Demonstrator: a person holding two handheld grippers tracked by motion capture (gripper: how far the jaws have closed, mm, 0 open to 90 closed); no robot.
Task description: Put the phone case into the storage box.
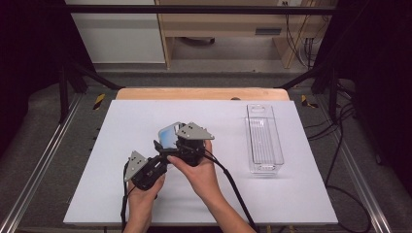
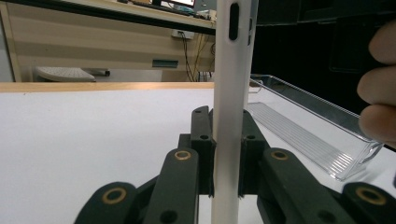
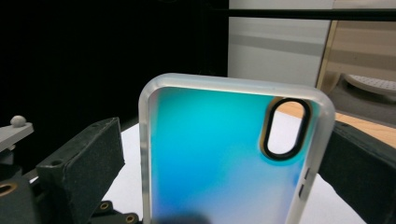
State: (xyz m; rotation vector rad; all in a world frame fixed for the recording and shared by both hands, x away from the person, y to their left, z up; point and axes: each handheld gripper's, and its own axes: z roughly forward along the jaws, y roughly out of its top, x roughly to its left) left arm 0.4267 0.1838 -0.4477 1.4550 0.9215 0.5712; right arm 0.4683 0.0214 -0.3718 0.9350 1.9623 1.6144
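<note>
1. We see the frosted-white-rimmed phone case with the blue-green iridescent back [image 3: 224,154] held upright above the white table sheet [image 1: 121,194], near its middle, in the high view at [image 1: 170,134].

2. Our left gripper [image 2: 227,154] is clenched on the case's thin white edge, a pad pressed to each side. That narrow bite is the main risk: the case can pivot or slide between the pads if anything nudges it.

3. Our right gripper [image 3: 224,154] stands spread wide around the case's flat width. Its left pad sits clear of the rim; the right pad looks very near the rim, though the view is too tight there to tell whether it touches. We count it as not yet gripping.

4. If the right jaws close off-centre, one pad meets the rim first and twists the case out of the left grip, dropping it onto the sheet.

5. If the left gripper lets go before the right one bites, the smooth case slips down.

6. The clear plastic oblong tray [image 1: 265,141] lies well apart to the right. A carry there with a loose hold may tilt the case against the tray wall.
</note>
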